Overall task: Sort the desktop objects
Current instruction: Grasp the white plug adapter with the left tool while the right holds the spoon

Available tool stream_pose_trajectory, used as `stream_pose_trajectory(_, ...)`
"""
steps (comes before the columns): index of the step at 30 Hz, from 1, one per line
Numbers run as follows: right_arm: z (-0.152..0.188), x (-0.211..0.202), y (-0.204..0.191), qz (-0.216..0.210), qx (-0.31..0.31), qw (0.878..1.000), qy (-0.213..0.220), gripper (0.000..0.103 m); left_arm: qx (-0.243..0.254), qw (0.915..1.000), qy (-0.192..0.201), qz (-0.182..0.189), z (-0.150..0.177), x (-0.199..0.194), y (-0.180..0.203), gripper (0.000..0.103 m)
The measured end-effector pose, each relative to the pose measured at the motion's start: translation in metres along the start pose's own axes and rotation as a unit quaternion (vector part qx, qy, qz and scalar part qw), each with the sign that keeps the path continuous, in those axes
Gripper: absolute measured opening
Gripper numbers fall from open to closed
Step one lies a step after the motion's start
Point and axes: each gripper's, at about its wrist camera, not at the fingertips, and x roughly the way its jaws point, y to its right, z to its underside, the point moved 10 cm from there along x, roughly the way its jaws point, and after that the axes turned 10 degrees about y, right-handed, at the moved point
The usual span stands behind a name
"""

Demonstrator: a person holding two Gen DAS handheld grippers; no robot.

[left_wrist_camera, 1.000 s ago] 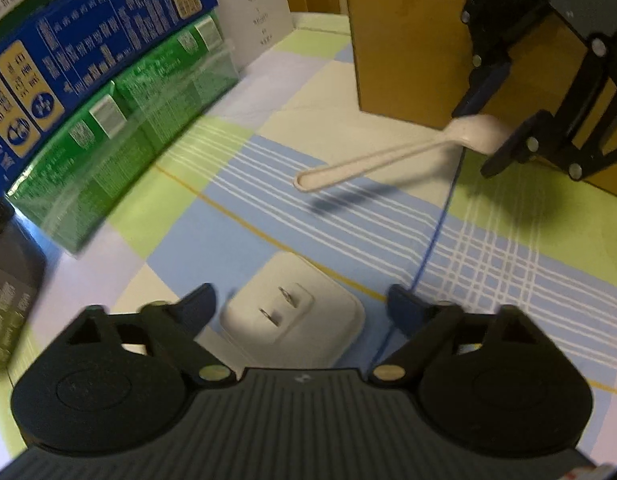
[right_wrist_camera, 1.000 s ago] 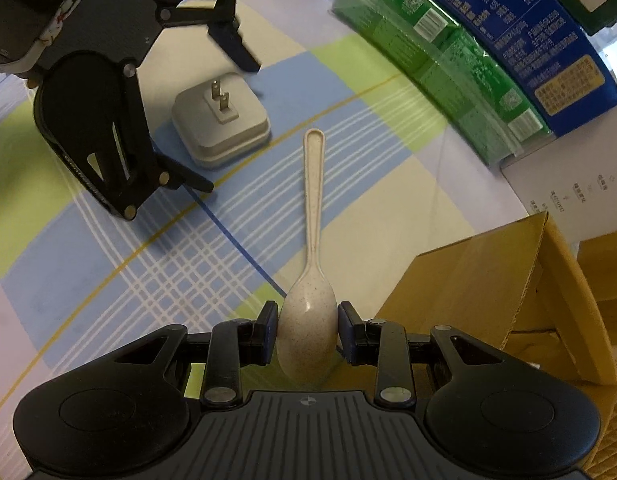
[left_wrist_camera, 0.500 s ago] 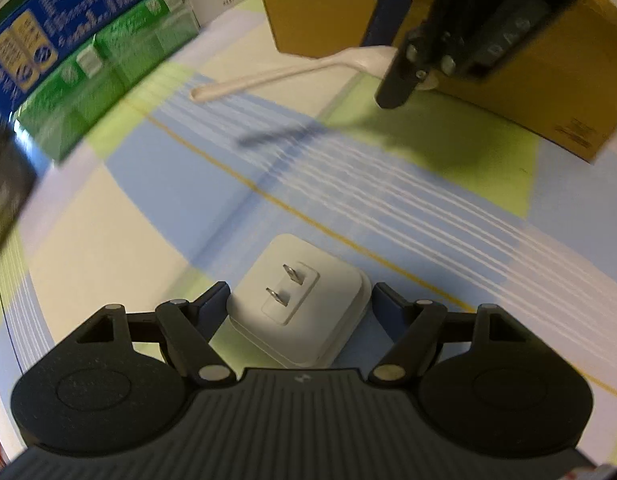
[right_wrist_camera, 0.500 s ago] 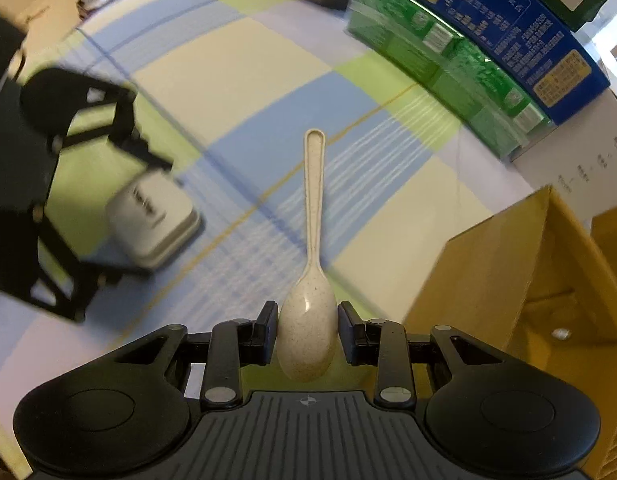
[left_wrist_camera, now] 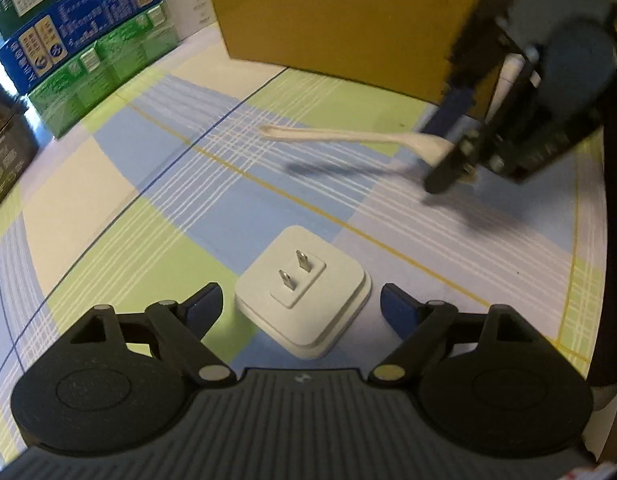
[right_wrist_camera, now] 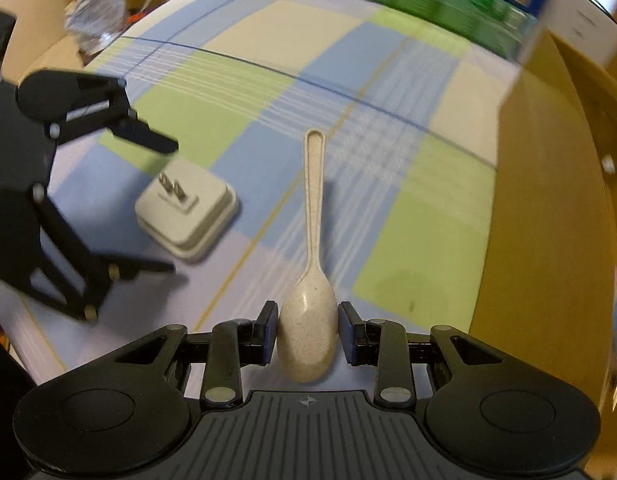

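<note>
Speckled beige spoon (right_wrist_camera: 308,320) sat clamped by its bowl in our right gripper (right_wrist_camera: 307,334), ready for the cardboard box (right_wrist_camera: 548,184) at three o'clock; our left gripper (left_wrist_camera: 300,306) gaped around the white plug adapter (left_wrist_camera: 304,292) on the bench (left_wrist_camera: 108,264).

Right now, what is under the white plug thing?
The white plug adapter lies prongs-up on the checked tablecloth, between the open left hand-held gripper fingers. Whatever is directly beneath it is covered.

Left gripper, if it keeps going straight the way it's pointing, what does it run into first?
The white plug adapter lies prongs-up on the checked tablecloth, right ahead between the open fingers of the left gripper, so it would likely come first. The spoon in the right gripper is farther on.
</note>
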Motion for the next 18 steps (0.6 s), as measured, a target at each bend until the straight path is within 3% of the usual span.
stream_pose_trajectory(4, 0.013, -0.002, 0.004, 0.027, 0.024, 0.999, 0.014, 0.029, 0.021, 0.9995, 0.006, 0.023, 0.0, 0.006, -0.001, 0.083)
stream_pose_trajectory(8, 0.02, -0.001, 0.006, 0.043, 0.033, 0.998, 0.023, 0.03, 0.009, 0.9989, -0.009, 0.045, 0.004, 0.014, -0.002, 0.082)
stream_pose_trajectory(11, 0.023, -0.001, 0.005, 0.046, 0.039, 0.998, 0.029, 0.03, -0.014, 0.9988, -0.01, 0.047, 0.006, 0.005, 0.002, 0.082)
stream_pose_trajectory(15, 0.028, -0.005, 0.005, 0.046, 0.048, 0.997, 0.038, 0.03, -0.022, 0.9964, -0.024, 0.078, 0.008, -0.011, 0.024, 0.082)
stream_pose_trajectory(18, 0.031, -0.008, 0.006, 0.051, 0.054, 0.996, 0.046, 0.03, -0.001, 0.9976, -0.026, 0.065, 0.007, -0.015, 0.032, 0.082)
